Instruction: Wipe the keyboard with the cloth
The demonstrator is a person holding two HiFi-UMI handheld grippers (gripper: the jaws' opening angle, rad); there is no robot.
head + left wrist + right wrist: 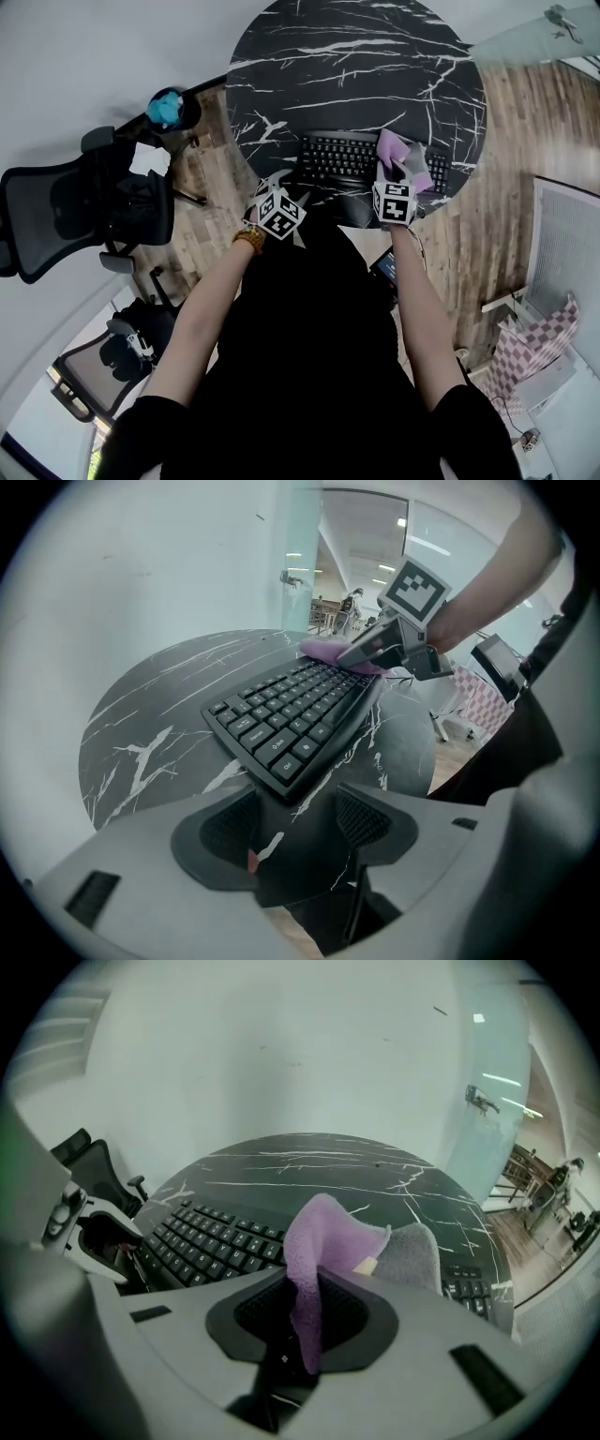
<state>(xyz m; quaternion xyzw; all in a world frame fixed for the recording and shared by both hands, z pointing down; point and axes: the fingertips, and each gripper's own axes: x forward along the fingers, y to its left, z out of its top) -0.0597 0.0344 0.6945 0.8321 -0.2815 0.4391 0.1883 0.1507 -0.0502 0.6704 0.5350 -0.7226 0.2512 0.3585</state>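
Observation:
A black keyboard (pixel 361 159) lies near the front edge of a round black marble table (pixel 347 56). My right gripper (pixel 397 184) is shut on a purple and grey cloth (pixel 401 156), which rests over the keyboard's right part. In the right gripper view the cloth (pixel 323 1237) stands up from between the jaws of that gripper (pixel 305 1321), with the keyboard (pixel 202 1241) beyond it. My left gripper (pixel 278 202) is at the keyboard's left end. In the left gripper view this gripper (pixel 295 822) is open, with the keyboard (pixel 286 719) corner just ahead of the jaws and nothing held.
Black office chairs (pixel 89 202) stand on the wooden floor at the left, with a blue thing (pixel 169 108) on a stand behind them. A small screen device (pixel 385 265) hangs by the person's right side. A white unit (pixel 562 244) stands at the right.

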